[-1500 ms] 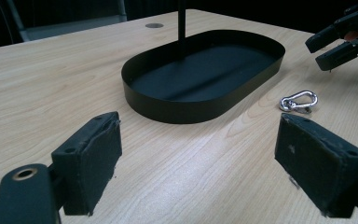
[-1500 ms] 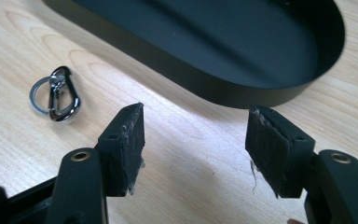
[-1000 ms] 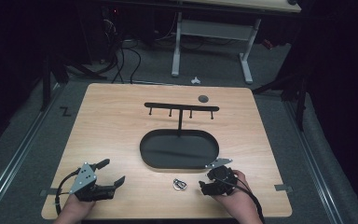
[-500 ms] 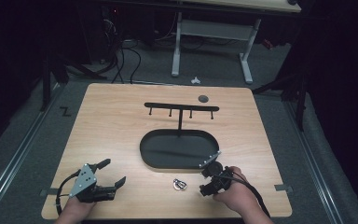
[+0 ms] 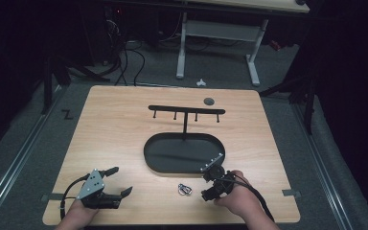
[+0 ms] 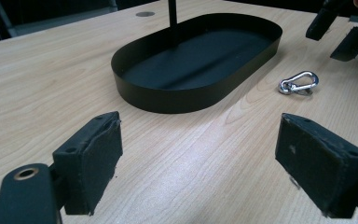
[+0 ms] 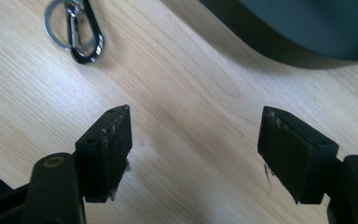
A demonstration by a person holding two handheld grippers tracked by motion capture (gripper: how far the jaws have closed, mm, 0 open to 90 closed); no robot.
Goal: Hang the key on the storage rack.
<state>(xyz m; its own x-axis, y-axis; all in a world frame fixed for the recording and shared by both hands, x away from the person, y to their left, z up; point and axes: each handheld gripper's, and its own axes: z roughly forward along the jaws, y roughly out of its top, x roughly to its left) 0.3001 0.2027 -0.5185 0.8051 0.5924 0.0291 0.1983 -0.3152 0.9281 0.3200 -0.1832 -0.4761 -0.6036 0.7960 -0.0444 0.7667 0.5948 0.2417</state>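
Note:
A silver carabiner on a key ring (image 5: 185,189) lies on the wooden table just in front of a black oval tray (image 5: 153,158). From the tray's far side rises a black stand with a bar of hooks (image 5: 187,110). My right gripper (image 5: 211,185) is open, tipped down at the table just right of the carabiner (image 7: 77,32), with bare wood between its pads (image 7: 109,149). My left gripper (image 5: 121,180) hovers open at the near left, facing the tray (image 6: 168,100) and the carabiner (image 6: 299,83). The right gripper (image 6: 342,30) shows beyond the carabiner.
A small dark round disc (image 5: 209,101) sits near the table's far edge. Tape tabs mark the near left (image 5: 48,197) and near right (image 5: 288,193) edges. Beyond the table stand white desk legs (image 5: 182,48) and floor cables.
My right gripper has shifted a little left toward the carabiner and tipped its jaws down at the table. The left gripper has stayed put.

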